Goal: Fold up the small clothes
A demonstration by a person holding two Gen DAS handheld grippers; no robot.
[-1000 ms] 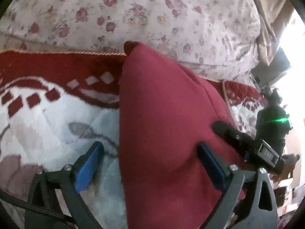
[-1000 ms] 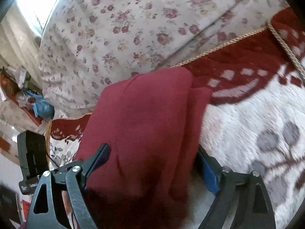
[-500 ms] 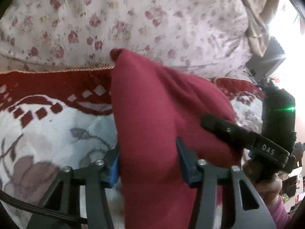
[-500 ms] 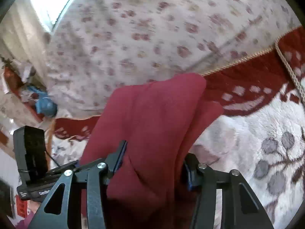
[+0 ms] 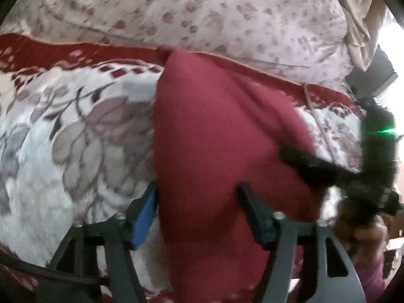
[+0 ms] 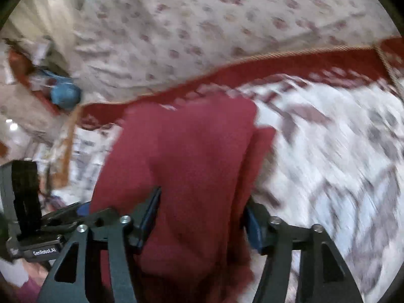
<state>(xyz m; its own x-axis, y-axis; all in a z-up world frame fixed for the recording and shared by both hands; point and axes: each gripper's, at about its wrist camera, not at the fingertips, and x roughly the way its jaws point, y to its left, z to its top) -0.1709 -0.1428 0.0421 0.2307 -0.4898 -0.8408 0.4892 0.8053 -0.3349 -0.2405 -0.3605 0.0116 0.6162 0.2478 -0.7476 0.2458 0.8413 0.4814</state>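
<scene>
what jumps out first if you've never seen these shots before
The dark red garment fills the middle of both views, bunched up off the white floral blanket with its red border. The left gripper and the right gripper each pinch a fold of it near the bottom of their frames. Behind, a pale rose-print quilt fills the top.
</scene>
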